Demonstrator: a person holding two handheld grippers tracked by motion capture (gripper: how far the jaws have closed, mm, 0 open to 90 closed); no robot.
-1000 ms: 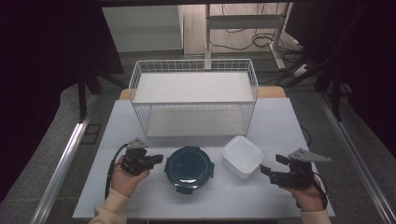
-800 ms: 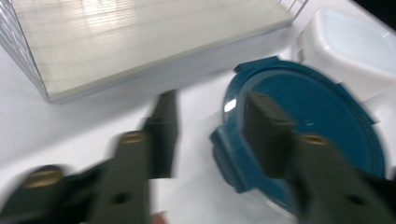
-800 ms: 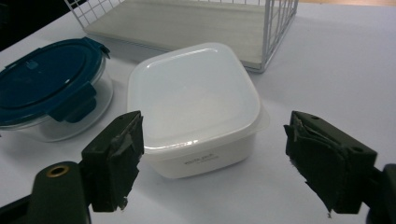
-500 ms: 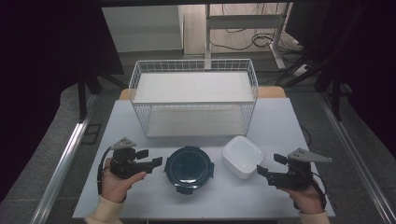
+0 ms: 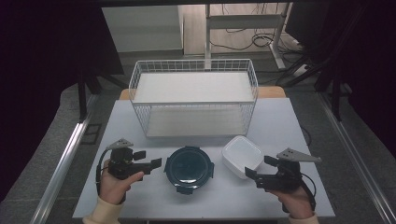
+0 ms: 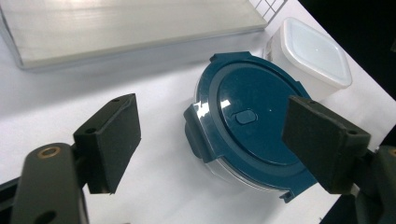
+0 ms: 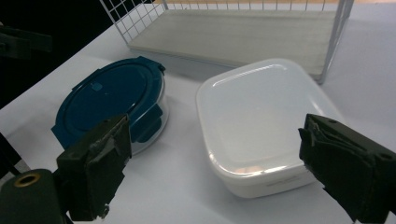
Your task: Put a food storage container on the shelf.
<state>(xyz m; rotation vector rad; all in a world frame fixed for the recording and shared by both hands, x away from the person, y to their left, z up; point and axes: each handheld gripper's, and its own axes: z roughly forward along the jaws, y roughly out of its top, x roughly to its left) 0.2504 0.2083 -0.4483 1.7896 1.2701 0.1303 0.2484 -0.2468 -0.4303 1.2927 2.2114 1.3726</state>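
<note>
A round container with a dark blue clip lid (image 5: 189, 168) (image 6: 252, 125) (image 7: 112, 100) sits at the table's front centre. Just right of it rests a white square container with a white lid (image 5: 241, 156) (image 7: 261, 123) (image 6: 310, 53). My left gripper (image 5: 148, 163) (image 6: 215, 144) is open, held just left of the blue container with its jaws pointing at it. My right gripper (image 5: 256, 176) (image 7: 210, 172) is open too, low at the white container's front right, with nothing between its jaws.
A white wire basket (image 5: 194, 98) with a pale board in its bottom stands behind both containers, its front wall a short way from them. The white table (image 5: 289, 121) has bare room at both sides. Dark floor and metal rails surround the table.
My left gripper drew back to the left, then came right again toward the blue container. The right gripper has crept slightly left toward the white container.
</note>
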